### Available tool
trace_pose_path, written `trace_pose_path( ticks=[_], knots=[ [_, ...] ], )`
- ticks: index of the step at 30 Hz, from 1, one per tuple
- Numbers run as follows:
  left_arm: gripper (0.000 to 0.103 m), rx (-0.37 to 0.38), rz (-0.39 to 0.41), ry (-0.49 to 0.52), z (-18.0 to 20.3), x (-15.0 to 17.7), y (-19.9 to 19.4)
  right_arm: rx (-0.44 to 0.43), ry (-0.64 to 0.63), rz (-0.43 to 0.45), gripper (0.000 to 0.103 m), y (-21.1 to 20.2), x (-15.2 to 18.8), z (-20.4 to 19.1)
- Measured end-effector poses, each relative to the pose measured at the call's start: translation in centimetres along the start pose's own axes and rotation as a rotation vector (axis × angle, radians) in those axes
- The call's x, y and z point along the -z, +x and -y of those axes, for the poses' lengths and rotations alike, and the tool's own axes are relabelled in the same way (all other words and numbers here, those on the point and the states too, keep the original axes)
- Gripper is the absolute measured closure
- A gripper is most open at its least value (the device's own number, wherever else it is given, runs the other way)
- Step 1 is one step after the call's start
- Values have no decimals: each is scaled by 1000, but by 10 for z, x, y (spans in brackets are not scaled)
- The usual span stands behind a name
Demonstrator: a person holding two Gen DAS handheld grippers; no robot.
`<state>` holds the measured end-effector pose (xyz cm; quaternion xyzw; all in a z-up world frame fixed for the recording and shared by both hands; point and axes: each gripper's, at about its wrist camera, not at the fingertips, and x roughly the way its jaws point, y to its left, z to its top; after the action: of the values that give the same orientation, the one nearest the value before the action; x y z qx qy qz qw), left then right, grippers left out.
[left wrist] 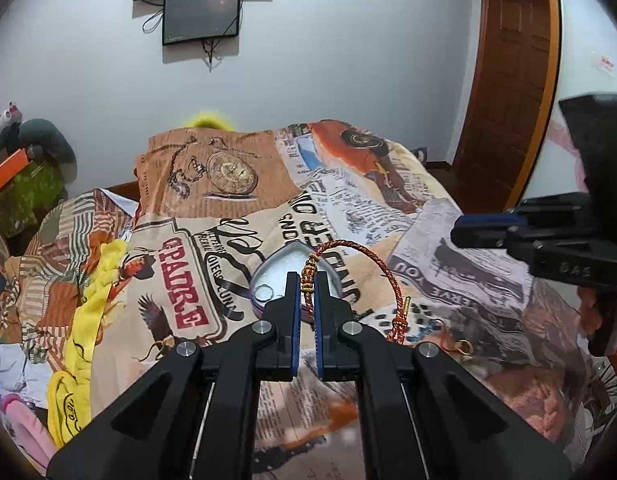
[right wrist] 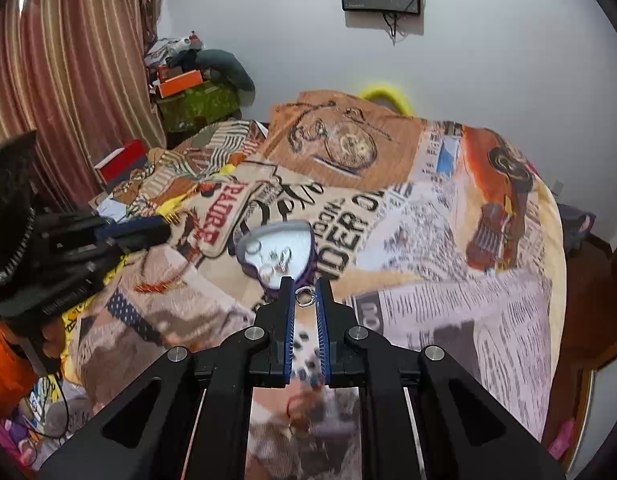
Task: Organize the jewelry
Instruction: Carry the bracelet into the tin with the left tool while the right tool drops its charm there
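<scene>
We see the left gripper (left wrist: 307, 280) clamped on a red-and-gold braided bracelet (left wrist: 360, 254) above the heart-shaped tin (left wrist: 268, 270) mid-bedspread (left wrist: 448, 216); the right gripper (right wrist: 306, 285) pinches a silver ring (right wrist: 305, 297) (slightly blurred) at the tin's near edge.

A: We log the printed bedspread (left wrist: 236, 216) first. Left wrist view: red block letters "PADRE" inside a framed emblem beside an eagle.

B: We confirm "PADRE" in the right wrist view too, blurred. On the same bedspread we read "DER" in large black letters, rotated; the rest of that word is blurred.

A: Newspaper-style columns on the cloth: too small for us to read. On the right gripper (left wrist: 484, 232), embossed letters, roughly "DAS", uncertain.
</scene>
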<state>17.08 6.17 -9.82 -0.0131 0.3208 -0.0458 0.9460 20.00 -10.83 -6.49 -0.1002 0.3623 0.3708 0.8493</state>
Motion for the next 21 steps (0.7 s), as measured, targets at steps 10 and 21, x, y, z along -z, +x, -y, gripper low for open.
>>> trace_pose_path(
  ticks=[10, 21],
  knots=[
    [99, -27, -61, -12, -25, -6, 50, -73, 13, 0, 94, 40, -21, -10],
    [99, -73, -107, 23, -33, -8, 94, -74, 19, -44, 94, 79, -37, -7]
  ],
)
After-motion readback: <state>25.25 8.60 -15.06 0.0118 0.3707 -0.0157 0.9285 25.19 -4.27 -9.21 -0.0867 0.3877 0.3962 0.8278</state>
